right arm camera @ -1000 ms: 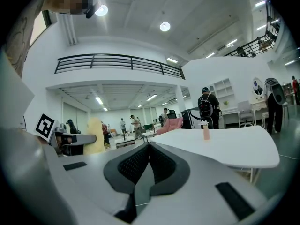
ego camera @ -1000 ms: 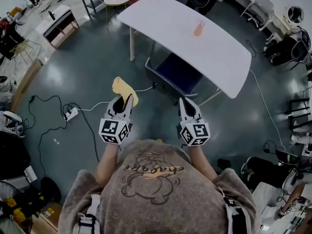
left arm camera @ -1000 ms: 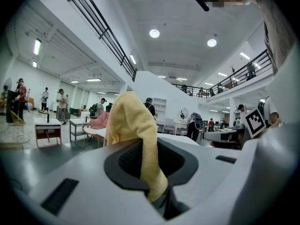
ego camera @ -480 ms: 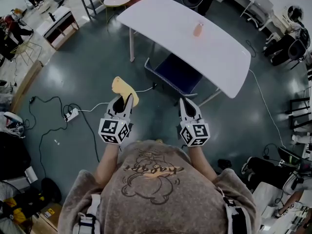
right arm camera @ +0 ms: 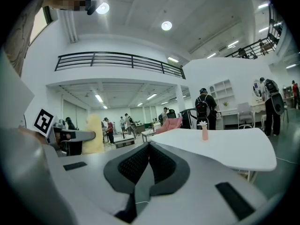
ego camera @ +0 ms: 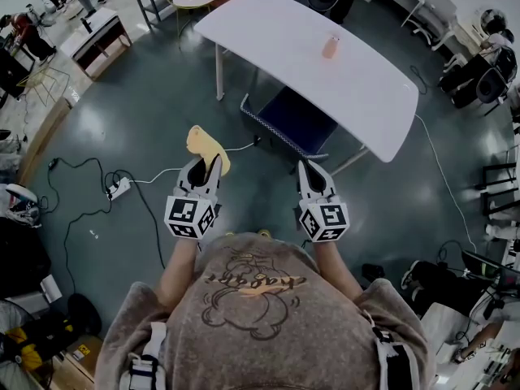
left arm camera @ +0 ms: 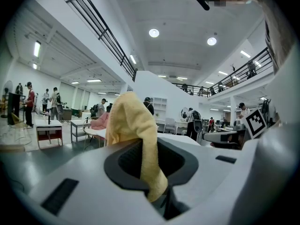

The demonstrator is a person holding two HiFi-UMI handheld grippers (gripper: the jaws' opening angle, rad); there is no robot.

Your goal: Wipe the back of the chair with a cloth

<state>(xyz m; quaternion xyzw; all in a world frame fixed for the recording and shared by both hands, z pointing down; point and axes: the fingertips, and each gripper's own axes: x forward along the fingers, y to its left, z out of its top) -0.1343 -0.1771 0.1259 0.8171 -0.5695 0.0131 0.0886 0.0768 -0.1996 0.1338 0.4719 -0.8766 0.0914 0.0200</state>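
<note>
A blue chair (ego camera: pixel 294 123) with a dark mesh back stands tucked under the near edge of the white table (ego camera: pixel 366 80), ahead of me and slightly right. My left gripper (ego camera: pixel 213 163) is shut on a yellow cloth (ego camera: pixel 205 147), which sticks up past its tips; in the left gripper view the yellow cloth (left arm camera: pixel 133 132) hangs down between the jaws. My right gripper (ego camera: pixel 308 167) is shut with nothing in it, its tips a short way in front of the chair's back. In the right gripper view the right gripper (right arm camera: pixel 149 145) points at the table (right arm camera: pixel 225 146).
A small pink vase (ego camera: pixel 331 49) stands on the table. A white power strip (ego camera: pixel 119 189) and black cables (ego camera: pixel 73 181) lie on the dark floor at left. Benches, other chairs (ego camera: pixel 475 84) and people fill the room's edges.
</note>
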